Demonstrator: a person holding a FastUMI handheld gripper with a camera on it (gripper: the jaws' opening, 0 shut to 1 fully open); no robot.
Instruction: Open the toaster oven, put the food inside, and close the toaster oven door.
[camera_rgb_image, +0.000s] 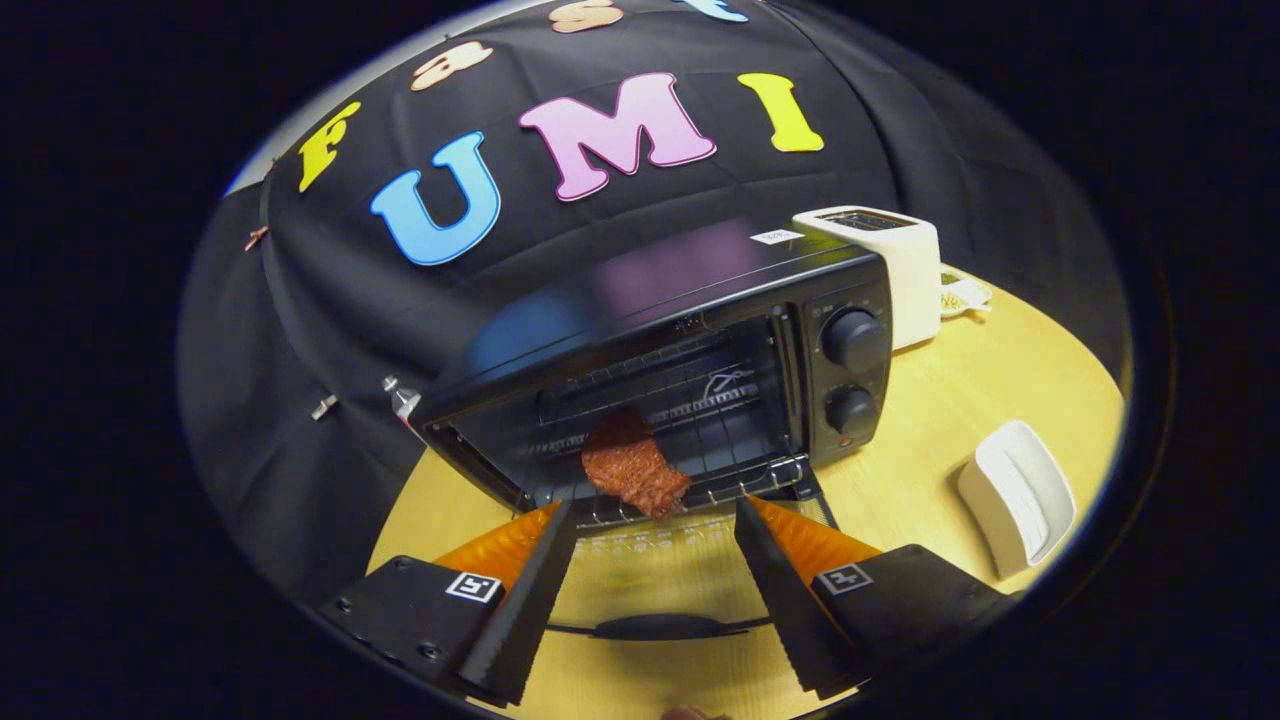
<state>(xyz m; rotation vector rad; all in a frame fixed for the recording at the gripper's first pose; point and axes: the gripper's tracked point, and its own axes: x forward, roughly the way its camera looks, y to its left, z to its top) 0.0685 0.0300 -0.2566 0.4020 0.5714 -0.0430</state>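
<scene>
Two fingers of my tool (655, 505) stand spread wide, gripping nothing, held just in front of the open toaster oven (660, 350). Its glass door (650, 590) lies flat beneath them. A reddish piece of food (632, 465) rests on the rack's front edge, just ahead. One small label on the oven's top is unreadable. White toaster (900, 260) behind, on the tabletop (930, 420).
</scene>
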